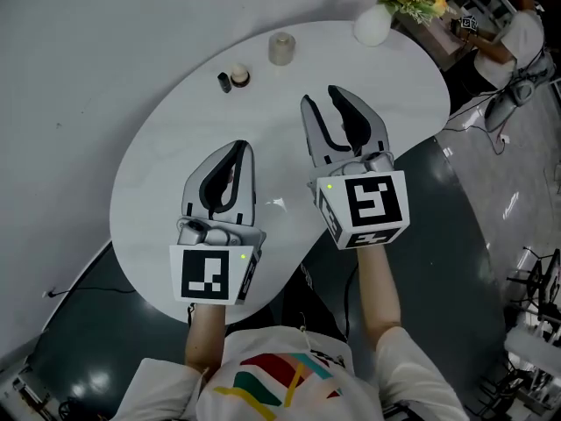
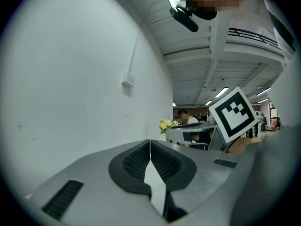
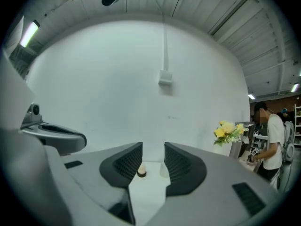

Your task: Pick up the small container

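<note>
Left tool [image 1: 240, 146] shut, right tool [image 1: 321, 95] part open, both empty — small container [image 3: 141, 172] tiny beyond, glass [image 3: 163, 170] half hidden.

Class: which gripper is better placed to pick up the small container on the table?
Probably right. The right gripper has its fingers apart and frames the small container; the left gripper is shut.

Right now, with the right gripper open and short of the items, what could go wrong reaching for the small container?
1. The small container sits close beside a small dark cap; the open jaws of the right gripper could knock or catch the cap.
2. The translucent jar stands nearby and also shows in the jaw gap, so a wide approach might tip it or grab the wrong item.
</note>
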The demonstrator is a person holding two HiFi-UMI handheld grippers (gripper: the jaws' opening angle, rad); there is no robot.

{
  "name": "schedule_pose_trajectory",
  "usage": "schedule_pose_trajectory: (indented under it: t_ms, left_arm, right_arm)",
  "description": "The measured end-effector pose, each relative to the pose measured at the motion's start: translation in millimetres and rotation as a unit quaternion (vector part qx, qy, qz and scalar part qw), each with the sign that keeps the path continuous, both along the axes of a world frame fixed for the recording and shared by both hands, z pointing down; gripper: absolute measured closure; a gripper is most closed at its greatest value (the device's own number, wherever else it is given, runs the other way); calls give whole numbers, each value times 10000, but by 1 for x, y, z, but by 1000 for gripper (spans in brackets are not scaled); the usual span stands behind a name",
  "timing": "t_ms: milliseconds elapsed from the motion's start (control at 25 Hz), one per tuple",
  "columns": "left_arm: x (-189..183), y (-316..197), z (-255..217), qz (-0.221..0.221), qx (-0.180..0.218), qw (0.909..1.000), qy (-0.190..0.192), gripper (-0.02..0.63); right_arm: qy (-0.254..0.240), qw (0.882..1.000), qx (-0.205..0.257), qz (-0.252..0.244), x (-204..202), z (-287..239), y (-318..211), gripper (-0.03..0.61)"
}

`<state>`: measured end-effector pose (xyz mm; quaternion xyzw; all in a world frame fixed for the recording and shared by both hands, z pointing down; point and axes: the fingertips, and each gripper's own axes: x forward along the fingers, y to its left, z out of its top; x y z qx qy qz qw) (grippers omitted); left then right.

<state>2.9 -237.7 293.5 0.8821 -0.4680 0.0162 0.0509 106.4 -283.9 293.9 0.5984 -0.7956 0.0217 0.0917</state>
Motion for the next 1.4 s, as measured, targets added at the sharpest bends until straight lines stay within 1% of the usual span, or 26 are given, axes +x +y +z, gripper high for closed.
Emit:
schedule_pose_trajectory:
  t_ms: [160,240,320,400,520,800,1040,1280,1400]
  left_arm:
    - [4,-15,8,-90,37,9999,-48,594]
    - [7,-20,14,-109,5,9999,-70,594]
    - [10,-25,21,-91,-43,9999,-102,594]
    - [11,-30,28,-103,-72,9998,-160,594]
    - [13,-36,37,-159,-110,9996,-204,594]
    - [17,-49,57,-211,-205,9991,-313,594]
    - [13,-56,73,-377,-232,9982,-407,594]
    - [10,-58,89,-470,-327,9967,-583,594]
    - [9,-58,96,-505,-341,9951,-779,594]
  right_arm:
    - [47,9996,-215,-167,-2,25,-32,407]
    - [123,9993,-295,-212,-2,36,-47,379]
    - [230,9986,-395,-251,-2,49,-62,340]
    - [306,9981,-476,-259,-2,60,-77,324]
    - [338,9977,-557,-207,2,75,-99,322]
    - [206,9968,-768,-85,9,110,-149,282]
    - [242,9942,-1050,-38,12,148,-183,264]
    - [279,9904,-1352,35,14,184,-214,252]
    - [230,9890,-1462,62,15,196,-228,252]
